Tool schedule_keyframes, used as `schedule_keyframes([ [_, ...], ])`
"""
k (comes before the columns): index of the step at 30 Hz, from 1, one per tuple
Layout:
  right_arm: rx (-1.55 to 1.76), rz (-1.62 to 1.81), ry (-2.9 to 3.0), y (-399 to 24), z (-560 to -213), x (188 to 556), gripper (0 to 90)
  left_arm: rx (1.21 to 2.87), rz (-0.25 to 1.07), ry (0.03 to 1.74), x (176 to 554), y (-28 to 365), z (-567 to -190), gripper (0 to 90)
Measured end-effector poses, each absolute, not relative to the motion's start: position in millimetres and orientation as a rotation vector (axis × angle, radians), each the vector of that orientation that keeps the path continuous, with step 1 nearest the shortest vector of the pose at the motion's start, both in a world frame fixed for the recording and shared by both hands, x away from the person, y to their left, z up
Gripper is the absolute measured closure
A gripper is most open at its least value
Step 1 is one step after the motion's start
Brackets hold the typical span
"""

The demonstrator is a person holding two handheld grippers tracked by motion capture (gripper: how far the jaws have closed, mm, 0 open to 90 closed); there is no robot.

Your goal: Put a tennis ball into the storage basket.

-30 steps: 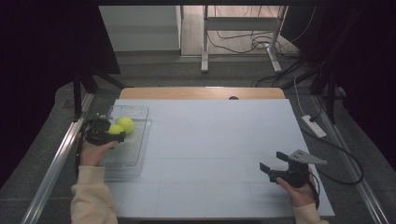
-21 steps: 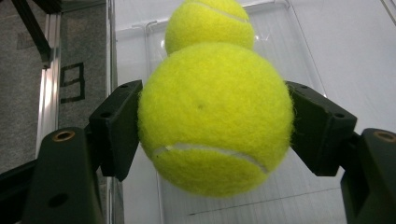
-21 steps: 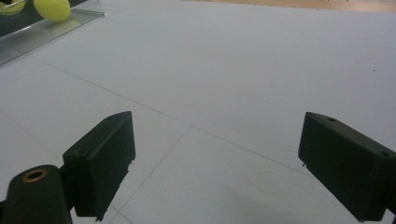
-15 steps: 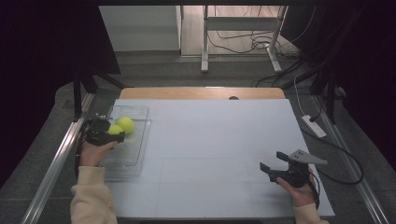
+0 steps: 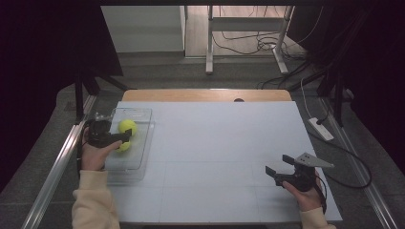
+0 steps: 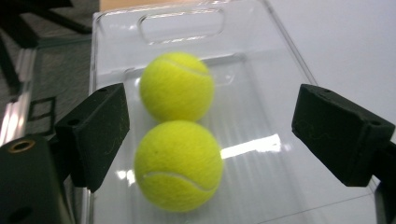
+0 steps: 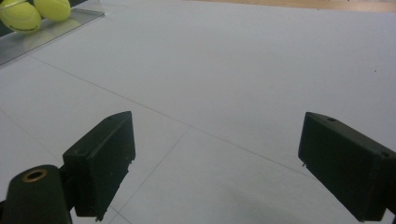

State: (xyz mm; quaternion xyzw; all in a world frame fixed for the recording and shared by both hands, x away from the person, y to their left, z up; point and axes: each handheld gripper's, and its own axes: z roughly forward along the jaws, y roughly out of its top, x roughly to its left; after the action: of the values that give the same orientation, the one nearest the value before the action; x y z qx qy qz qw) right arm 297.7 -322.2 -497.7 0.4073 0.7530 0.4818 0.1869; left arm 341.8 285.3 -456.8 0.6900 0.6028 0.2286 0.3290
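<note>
My white table (image 5: pixel 224 152) carries a clear plastic tray (image 5: pixel 143 143) at its left edge. The left gripper (image 6: pixel 205 135) hangs over that tray; its jaws have just been opening and now stand wide, the nearer tennis ball (image 6: pixel 178 165) lying free between them, touching the farther tennis ball (image 6: pixel 177 86) behind it. At lower right, my right gripper (image 7: pixel 217 163) holds its jaws wide apart over bare tabletop, gripping nothing.

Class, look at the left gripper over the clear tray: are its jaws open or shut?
Open. The left gripper has just been opening; its jaws stand apart, clear of the nearer tennis ball lying between them in the tray.
</note>
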Motion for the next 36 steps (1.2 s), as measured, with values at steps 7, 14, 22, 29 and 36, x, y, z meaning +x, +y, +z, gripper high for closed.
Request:
schedule_keyframes([
  [7,1.148,1.376,2.116,-323,-499,301,10.9,1.744,0.550,1.520,336,287,-456,12.0],
  [14,1.149,1.381,2.121,-326,-499,303,10.9,1.704,0.526,1.433,327,283,-451,12.2],
  [22,1.152,1.392,2.119,-327,-498,303,10.9,1.688,0.496,1.339,310,275,-446,12.2],
  [29,1.154,1.393,2.111,-331,-498,302,10.9,1.690,0.475,1.264,295,266,-445,12.2],
  [36,1.159,1.388,2.103,-332,-497,302,11.0,1.716,0.446,1.193,285,254,-452,12.3],
])
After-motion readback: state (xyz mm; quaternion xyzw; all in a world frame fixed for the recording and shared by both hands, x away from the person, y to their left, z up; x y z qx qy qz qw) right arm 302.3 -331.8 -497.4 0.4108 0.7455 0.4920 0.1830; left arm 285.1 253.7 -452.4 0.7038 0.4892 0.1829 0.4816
